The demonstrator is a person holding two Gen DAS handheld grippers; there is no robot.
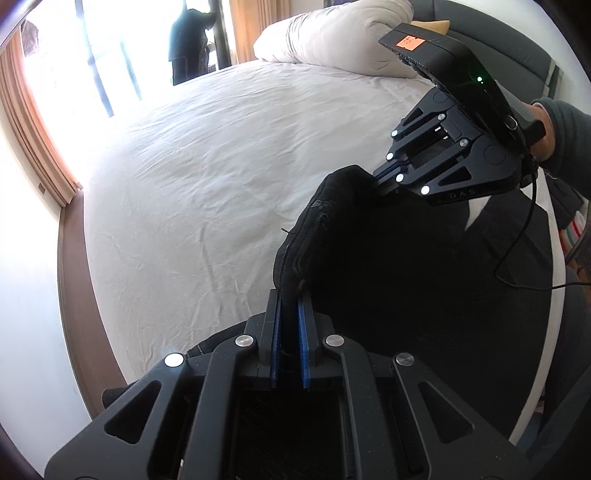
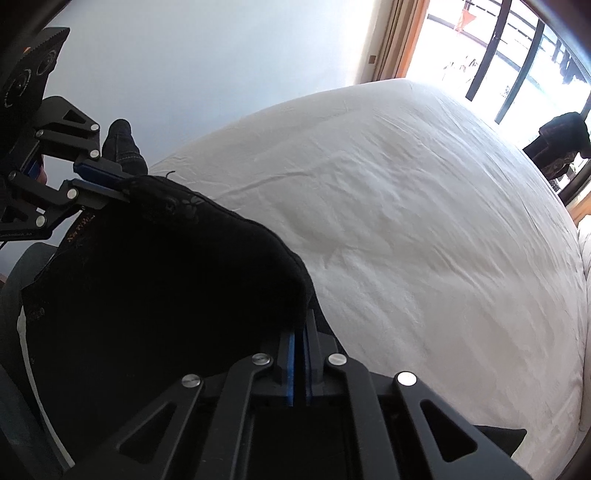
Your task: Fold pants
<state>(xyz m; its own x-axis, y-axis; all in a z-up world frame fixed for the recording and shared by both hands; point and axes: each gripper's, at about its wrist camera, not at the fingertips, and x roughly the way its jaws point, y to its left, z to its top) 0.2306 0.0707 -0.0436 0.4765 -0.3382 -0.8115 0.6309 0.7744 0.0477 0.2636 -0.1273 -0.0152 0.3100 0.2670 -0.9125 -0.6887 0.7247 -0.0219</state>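
**Both grippers pinching black pants, held up over the bed**

Left gripper (image 1: 290, 295): blue-padded fingers (image 1: 276, 325) closed onto an edge of the black pants (image 1: 388, 266). Fabric comes straight out of the jaws and rises up and to the right. Narrow gap between the pads, cloth filling it at the tips.

Right gripper (image 1: 384, 181), seen from the left wrist: clamped on the same edge further along, fingers buried in a fold of the cloth. From its own camera the right gripper (image 2: 300, 332) has the blue pads nearly together with the pants (image 2: 155, 280) bulging over the fingertips, so the actual contact point is mostly hidden; it looks like a firm pinch, but the cloth covers the tips.

The pants span between the two grippers, upper edge stretched across, the rest hanging down dark below. Stitched pattern and some orange lettering visible near the edge in the right wrist view. The left gripper (image 2: 107, 181) shows there at far left, gripping the cloth.

Bed (image 1: 207, 177) is behind and below, white sheet, lightly wrinkled. The held edge of the pants is off the sheet. White pillow (image 1: 332, 33) at the far end. Window with orange curtains (image 1: 33, 122) beyond the bed; a dark garment (image 1: 188, 40) hangs by the glass. A person's hand (image 1: 546, 133) holds the right gripper's handle, black cable trailing from it.
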